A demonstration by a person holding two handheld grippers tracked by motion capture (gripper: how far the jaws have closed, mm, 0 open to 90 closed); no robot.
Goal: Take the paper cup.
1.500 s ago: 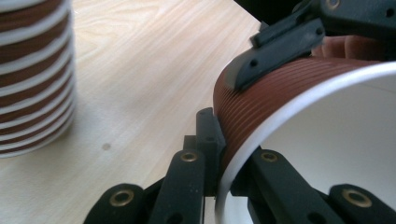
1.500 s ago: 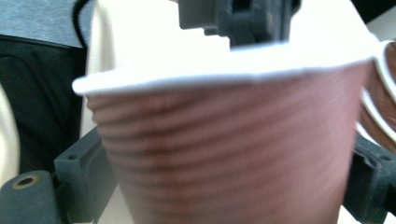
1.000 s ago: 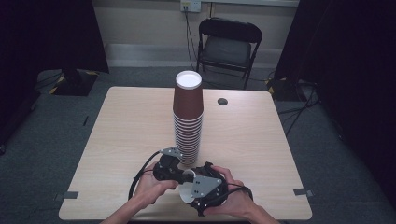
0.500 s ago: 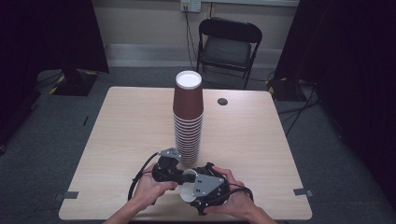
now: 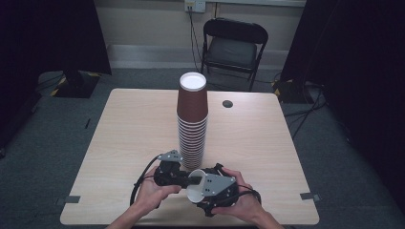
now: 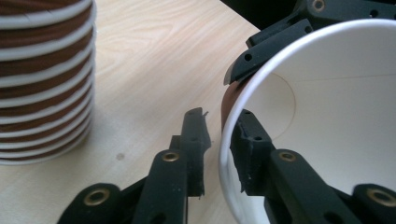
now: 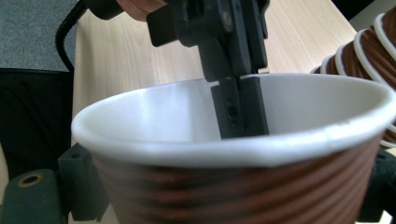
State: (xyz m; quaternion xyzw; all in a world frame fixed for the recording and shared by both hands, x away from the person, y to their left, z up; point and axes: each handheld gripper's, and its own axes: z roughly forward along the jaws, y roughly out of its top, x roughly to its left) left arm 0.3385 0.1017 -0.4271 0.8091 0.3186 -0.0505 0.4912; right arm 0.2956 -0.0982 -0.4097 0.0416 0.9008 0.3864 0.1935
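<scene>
The right gripper point(image 5: 206, 187) is cradling a single brown ribbed paper cup with a white lining point(image 5: 197, 187) across its body, jaws spread wide and pressing on the outer wall on either side, most likely so that the cup is staying steady and tipped with its mouth toward the other hand. The left gripper point(image 5: 187, 178) is straddling the cup's white rolled rim, one jaw reaching inside the cup and the other sitting outside; its jaws have just been opening, and in the left gripper view point(image 6: 217, 149) a gap is showing between the outer jaw and the wall, so it is no longer pinching the rim and seems to be handing the cup over to the right gripper. The cup is being held just above the near edge of the table, right beside the foot of a tall stack of matching brown ribbed paper cups point(image 5: 192, 121), which is standing upside down near the table's middle. The pale wood-grain tabletop point(image 5: 129, 129) is carrying a small dark round cap point(image 5: 227, 103) toward its far side. Grey carpet is surrounding the table, a black folding chair point(image 5: 232, 46) is standing behind it against a light wall, and dark curtains are hanging on both sides.
</scene>
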